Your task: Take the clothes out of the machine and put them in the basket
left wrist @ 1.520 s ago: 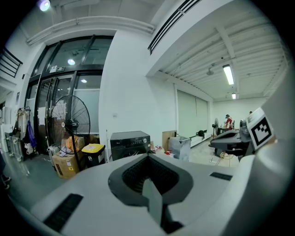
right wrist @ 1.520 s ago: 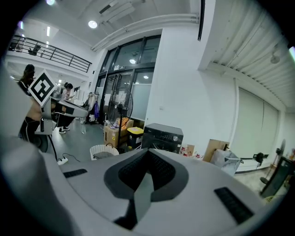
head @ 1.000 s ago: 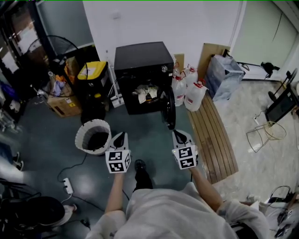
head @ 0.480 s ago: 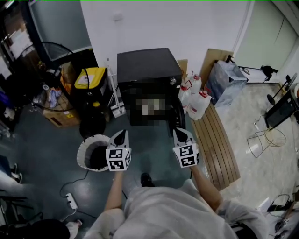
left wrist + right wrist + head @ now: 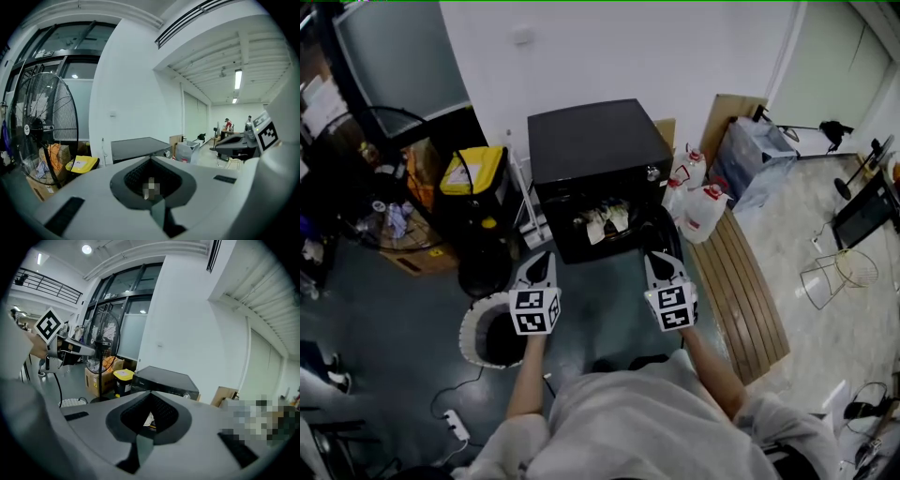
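While both grippers hang short of the machine (image 5: 598,150), the task reads as barely begun.

Machine: black box, upper centre of the head view, door (image 5: 668,225) swung open at the right of the opening.

Clothes (image 5: 605,222): pale crumpled bundle inside the opening. None taken out, as far as the frames show.

Basket (image 5: 471,328): white, perforated wall, on the floor at lower left of centre, partly covered by the left gripper (image 5: 542,256). Its inside is dark, and whether anything lies in it cannot be told.

Left gripper: fingers clenched together, nothing between them, as its own view shows.

Right gripper (image 5: 654,255): fingers likewise pressed tight and empty. A scrap of the pale clothes shows through the notch above them in its view, far off, not held.

Done: door open, load exposed.

Left, by judgement: release the fingers, reach into the opening, grasp the clothes, carry them down-left to the basket. The bundle looks like several pieces, so probably more than one trip.
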The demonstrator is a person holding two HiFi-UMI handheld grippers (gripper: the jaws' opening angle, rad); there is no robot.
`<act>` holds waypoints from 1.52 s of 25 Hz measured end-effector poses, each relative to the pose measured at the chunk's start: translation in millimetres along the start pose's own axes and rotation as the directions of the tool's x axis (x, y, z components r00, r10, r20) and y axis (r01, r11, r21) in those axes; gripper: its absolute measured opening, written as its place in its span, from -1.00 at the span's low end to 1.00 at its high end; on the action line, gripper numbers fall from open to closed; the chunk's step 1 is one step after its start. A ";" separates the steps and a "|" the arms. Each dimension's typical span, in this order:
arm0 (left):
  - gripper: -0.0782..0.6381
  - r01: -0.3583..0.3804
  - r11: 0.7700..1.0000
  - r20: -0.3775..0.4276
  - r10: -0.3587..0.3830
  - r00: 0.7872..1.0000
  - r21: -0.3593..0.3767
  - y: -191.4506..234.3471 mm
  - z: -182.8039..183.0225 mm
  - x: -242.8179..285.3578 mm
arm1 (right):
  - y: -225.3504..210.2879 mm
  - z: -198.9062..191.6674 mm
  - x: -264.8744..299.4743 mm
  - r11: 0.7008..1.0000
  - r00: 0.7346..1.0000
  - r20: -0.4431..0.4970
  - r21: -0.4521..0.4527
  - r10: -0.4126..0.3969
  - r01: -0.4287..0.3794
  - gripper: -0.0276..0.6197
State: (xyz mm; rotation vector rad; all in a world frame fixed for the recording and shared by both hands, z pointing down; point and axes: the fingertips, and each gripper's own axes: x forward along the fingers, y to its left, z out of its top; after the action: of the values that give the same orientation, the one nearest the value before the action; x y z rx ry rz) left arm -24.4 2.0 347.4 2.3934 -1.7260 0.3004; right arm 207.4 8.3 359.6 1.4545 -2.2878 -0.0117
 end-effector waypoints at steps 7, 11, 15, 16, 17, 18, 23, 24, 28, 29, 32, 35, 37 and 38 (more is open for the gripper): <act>-0.73 0.029 1.000 -0.035 -0.028 0.999 0.008 3.5 -0.7 48.9 | -20.2 -6.2 42.0 1.000 1.000 -0.031 0.018 0.000 0.000 -0.85; -0.73 0.012 1.000 -0.056 -0.012 0.998 0.005 10.5 -3.7 74.9 | -31.3 -11.7 72.7 0.999 0.998 -0.052 0.018 0.033 -0.032 -0.85; -0.73 -0.016 1.000 -0.080 0.016 0.997 -0.008 19.0 -7.6 105.5 | -46.0 -16.1 111.0 0.997 0.995 -0.075 0.010 0.072 -0.072 -0.85; -0.73 -0.022 1.000 -0.086 0.021 0.996 -0.012 19.4 -9.8 112.9 | -49.6 -18.2 120.3 0.997 0.993 -0.079 0.006 0.083 -0.083 -0.85; -0.73 -0.028 1.000 -0.091 0.026 0.996 -0.014 19.3 -12.2 120.8 | -53.3 -20.9 129.9 0.996 0.992 -0.084 0.004 0.094 -0.094 -0.85; -0.73 -0.033 0.999 -0.096 0.031 0.995 -0.014 19.3 -14.8 129.5 | -57.1 -24.2 140.2 0.995 0.991 -0.088 0.002 0.104 -0.105 -0.85; -0.73 -0.076 0.997 -0.147 0.071 0.987 -0.030 24.6 -39.4 172.7 | -69.3 -45.9 193.3 0.987 0.981 -0.109 0.013 0.160 -0.160 -0.85; -0.73 -0.087 0.995 -0.157 0.080 0.984 -0.037 25.7 -45.7 180.8 | -71.4 -50.9 203.5 0.985 0.979 -0.113 0.016 0.170 -0.170 -0.85; -0.73 -0.121 0.991 -0.185 0.108 0.977 -0.060 24.8 -73.0 208.1 | -75.3 -70.4 239.8 0.978 0.971 -0.115 0.015 0.210 -0.210 -0.85; -0.73 -0.126 0.990 -0.191 0.112 0.975 -0.063 24.4 -79.7 214.1 | -75.9 -75.3 248.8 0.976 0.970 -0.115 0.015 0.215 -0.215 -0.85; -0.73 -0.146 0.986 -0.206 0.128 0.970 -0.076 27.4 -101.8 230.7 | -75.9 -92.6 277.5 0.975 0.968 -0.118 0.014 0.222 -0.222 -0.85; -0.73 -0.160 0.983 -0.220 0.137 0.966 -0.091 34.8 -129.4 247.2 | -72.9 -114.3 305.1 0.976 0.968 -0.124 0.016 0.217 -0.217 -0.85; -0.73 -0.163 0.982 -0.229 0.137 0.964 -0.096 41.4 -147.2 258.4 | -68.6 -129.2 321.3 0.977 0.969 -0.130 0.027 0.211 -0.209 -0.85; -0.73 -0.160 0.982 -0.233 0.133 0.963 -0.099 44.0 -155.7 263.4 | -65.9 -137.1 328.3 0.978 0.969 -0.136 0.030 0.208 -0.206 -0.85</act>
State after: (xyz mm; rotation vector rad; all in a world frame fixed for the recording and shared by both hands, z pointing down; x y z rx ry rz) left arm 5.4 -212.5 568.0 2.0648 -1.7657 0.4586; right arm 195.1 -275.9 583.1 1.1779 -2.3171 0.1647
